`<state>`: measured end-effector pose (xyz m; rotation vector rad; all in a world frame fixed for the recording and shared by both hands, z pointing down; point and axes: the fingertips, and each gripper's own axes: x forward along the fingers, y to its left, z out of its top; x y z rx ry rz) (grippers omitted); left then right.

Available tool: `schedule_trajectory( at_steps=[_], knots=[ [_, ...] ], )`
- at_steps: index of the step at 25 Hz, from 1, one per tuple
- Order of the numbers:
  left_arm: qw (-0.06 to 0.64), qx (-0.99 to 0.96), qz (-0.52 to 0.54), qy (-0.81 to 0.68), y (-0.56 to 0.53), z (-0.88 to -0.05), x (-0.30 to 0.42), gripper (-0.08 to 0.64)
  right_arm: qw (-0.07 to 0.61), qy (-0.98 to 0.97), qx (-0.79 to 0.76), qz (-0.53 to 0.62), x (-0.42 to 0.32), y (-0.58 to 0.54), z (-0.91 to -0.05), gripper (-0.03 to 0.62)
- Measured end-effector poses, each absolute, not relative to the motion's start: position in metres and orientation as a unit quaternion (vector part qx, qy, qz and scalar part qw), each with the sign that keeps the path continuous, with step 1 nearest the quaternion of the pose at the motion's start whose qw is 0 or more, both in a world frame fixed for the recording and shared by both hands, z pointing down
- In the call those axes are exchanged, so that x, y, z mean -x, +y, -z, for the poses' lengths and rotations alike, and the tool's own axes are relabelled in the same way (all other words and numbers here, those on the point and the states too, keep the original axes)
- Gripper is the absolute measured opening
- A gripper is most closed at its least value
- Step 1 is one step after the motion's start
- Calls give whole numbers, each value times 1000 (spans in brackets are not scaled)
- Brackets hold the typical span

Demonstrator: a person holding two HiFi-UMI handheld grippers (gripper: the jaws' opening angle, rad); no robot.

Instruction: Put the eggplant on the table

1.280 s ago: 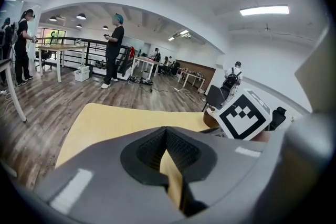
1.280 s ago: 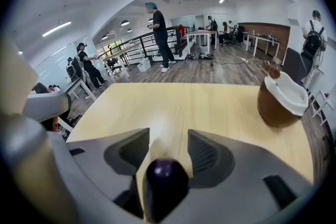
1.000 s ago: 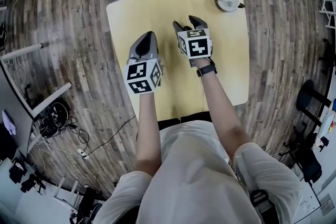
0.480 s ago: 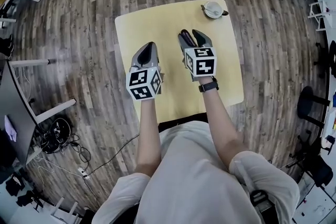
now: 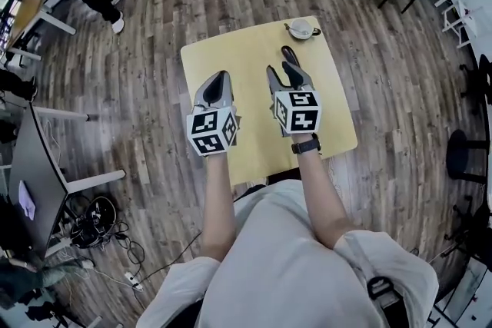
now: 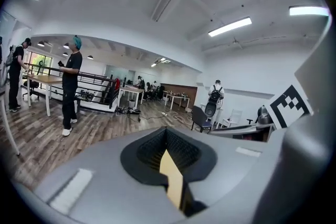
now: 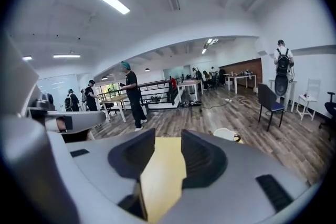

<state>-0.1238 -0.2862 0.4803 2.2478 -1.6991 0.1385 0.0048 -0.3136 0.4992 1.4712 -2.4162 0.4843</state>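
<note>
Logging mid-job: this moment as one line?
left gripper: shut, empty | right gripper: jaws closing, empty | dark oblong eggplant: lying on yellow table | white cup: far corner

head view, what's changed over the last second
The right gripper has lifted and drawn back from the eggplant, which now lies free on the table; its jaws are closing with nothing between them. The left gripper rose too, shut. The cup stays at the table's far corner.

The left gripper [image 5: 218, 79] and right gripper [image 5: 283, 70] have risen above the tabletop [image 5: 231, 57]; the right gripper's jaws are closing, nothing between.
</note>
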Motion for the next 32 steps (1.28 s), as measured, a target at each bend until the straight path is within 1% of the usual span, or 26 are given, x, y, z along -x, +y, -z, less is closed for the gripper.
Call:
schedule_trajectory(
  at_steps=[6,11,16,21,32],
  knots=[
    [116,-797,-34,-591,-261,-437,115,9,108,-836,-520,-139,-21,-287,-456,139],
    [79,-807,-21,-585,-247,-406,110,9,70,-833,-538,-106,-34,-275,-417,98],
    [60,-807,-15,-588,-235,-386,113,9,42,-833,-546,-79,-39,-261,-387,53],
    [43,-806,-6,-591,-223,-369,121,9,27,-831,-553,-52,-39,-249,-365,29],
    [39,-798,1,-602,-210,-363,129,9,29,-836,-547,-33,-36,-234,-358,20]
  ],
)
